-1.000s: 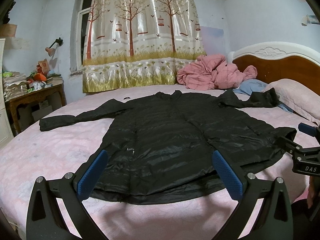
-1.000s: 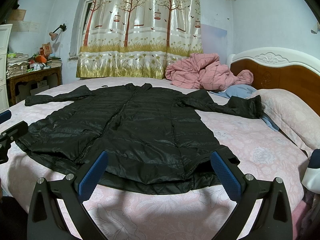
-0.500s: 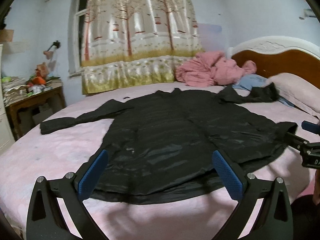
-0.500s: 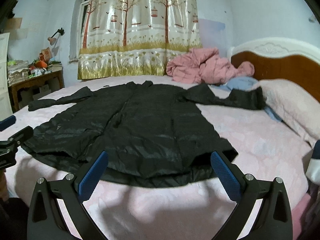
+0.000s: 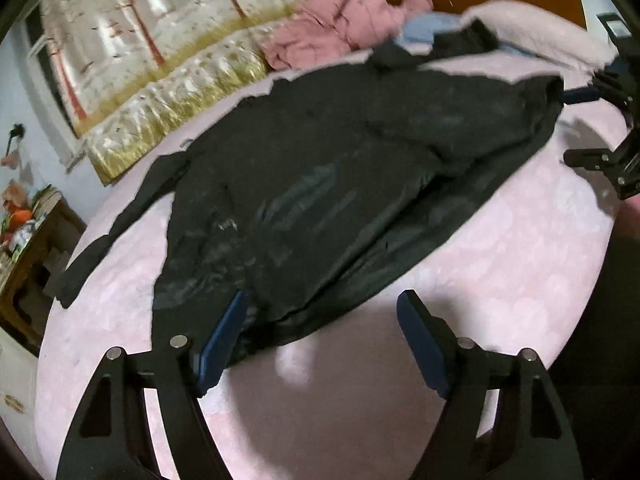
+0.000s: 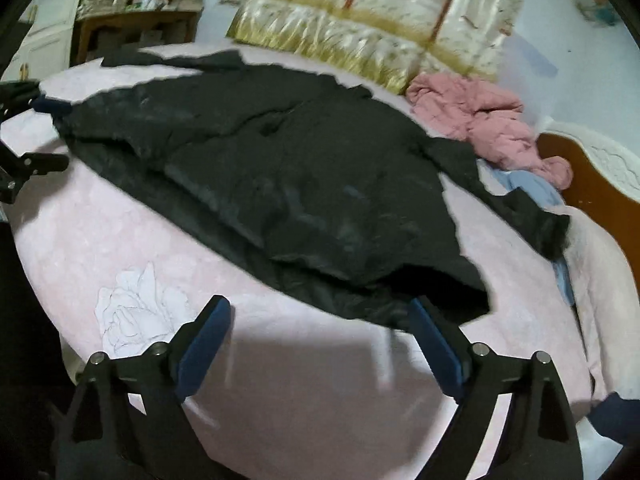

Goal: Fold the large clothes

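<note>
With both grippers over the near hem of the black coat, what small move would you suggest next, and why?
Probably lower both a little further onto the hem and close. The coat lies flat on the bed; the left gripper and right gripper have just been closing, but their jaws stand apart with nothing pinched. Each sits at a bottom corner of the hem, so gripping there would likely start the fold.

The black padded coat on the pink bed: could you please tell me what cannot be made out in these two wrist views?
- Black padded coat: surface detail is smeared by motion blur in both views.
- Coat's near hem corner: left wrist view, behind the left gripper's blue pad.
- Clutter on the wooden side table: right wrist view, too small and blurred.
- Right gripper: whether its pad touches the hem is unclear.
</note>
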A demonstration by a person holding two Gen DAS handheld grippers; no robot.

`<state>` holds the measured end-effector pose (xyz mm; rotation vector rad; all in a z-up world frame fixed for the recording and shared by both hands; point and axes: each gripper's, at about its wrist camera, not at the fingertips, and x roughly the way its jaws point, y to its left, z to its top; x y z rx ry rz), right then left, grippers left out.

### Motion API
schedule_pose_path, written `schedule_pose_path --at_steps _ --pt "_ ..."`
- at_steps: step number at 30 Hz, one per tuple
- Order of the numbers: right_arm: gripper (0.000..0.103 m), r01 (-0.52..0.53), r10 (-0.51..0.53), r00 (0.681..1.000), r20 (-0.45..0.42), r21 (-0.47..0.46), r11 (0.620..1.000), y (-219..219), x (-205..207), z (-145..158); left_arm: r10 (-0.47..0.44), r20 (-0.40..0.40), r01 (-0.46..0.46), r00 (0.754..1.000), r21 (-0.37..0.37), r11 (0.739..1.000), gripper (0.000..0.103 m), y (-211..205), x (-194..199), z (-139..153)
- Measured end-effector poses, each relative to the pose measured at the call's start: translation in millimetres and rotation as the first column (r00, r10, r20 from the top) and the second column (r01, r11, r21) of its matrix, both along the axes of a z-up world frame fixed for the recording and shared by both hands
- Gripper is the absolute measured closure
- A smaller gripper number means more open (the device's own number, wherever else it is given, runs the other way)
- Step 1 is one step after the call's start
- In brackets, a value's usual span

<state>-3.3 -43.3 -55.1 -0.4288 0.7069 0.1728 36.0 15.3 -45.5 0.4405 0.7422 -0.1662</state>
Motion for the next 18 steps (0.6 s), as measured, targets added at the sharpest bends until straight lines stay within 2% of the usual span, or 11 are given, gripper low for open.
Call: schedule_pose_path --at_steps 2,4,6,8,11,12,13,14,15,16,18 --pt "0.014 0.003 -0.002 1.000 -0.027 0.042 0.999 3.6 7.2 -4.3 0.000 -0.020 0.000 1.000 -0.005 1.000 0.024 2.6 7.0 -4.2" --pt "0.014 0.058 -0.055 0.998 -0.034 0.090 0.994 5.9 18.1 -3.6 0.044 -0.004 -0.043 0.999 0.032 0.999 0.011 6.4 14.7 -8.4" --pt "0.014 0.140 -0.140 0.990 0.005 0.040 0.989 3.5 28.7 -1.6 0.078 0.024 -0.080 0.997 0.056 0.995 0.010 14.1 20.8 -10.1" --pt "0.014 0.176 -0.176 0.984 0.015 0.004 0.984 -5.8 36.4 -1.5 0.116 0.039 -0.119 0.992 0.082 0.989 0.010 25.4 31.4 -12.6" --pt "0.014 0.176 -0.177 0.984 0.030 0.029 0.984 -10.3 31.9 1.0 0.196 0.060 -0.200 0.979 0.075 0.977 0.010 49.5 45.7 -16.5" --pt "0.017 0.189 -0.189 0.981 0.043 0.019 0.982 -13.0 31.2 0.9 0.216 0.056 -0.219 0.975 0.055 0.974 0.016 58.2 48.0 -18.4" --pt "0.026 0.204 -0.204 0.977 0.062 0.013 0.979 -17.8 29.1 0.0 0.226 0.048 -0.228 0.973 0.029 0.973 0.036 66.0 49.2 -20.5" --pt "0.064 0.233 -0.233 0.969 0.086 0.005 0.972 -16.9 27.0 0.4 0.219 0.039 -0.219 0.975 -0.001 0.976 0.050 71.7 49.4 -22.4" --pt "0.101 0.268 -0.267 0.960 0.087 0.002 0.963 -28.1 30.0 0.9 0.207 0.040 -0.206 0.978 -0.019 0.978 0.087 75.2 48.4 -23.9" --pt "0.100 0.315 -0.314 0.946 0.081 0.004 0.949 -43.0 32.8 -1.5 0.205 0.079 -0.204 0.976 -0.018 0.979 0.098 76.9 44.8 -23.4" --pt "0.101 0.322 -0.332 0.939 0.087 0.108 0.940 -54.3 26.6 8.1 0.202 0.173 -0.194 0.964 -0.062 0.979 0.099 81.2 28.6 -10.8"
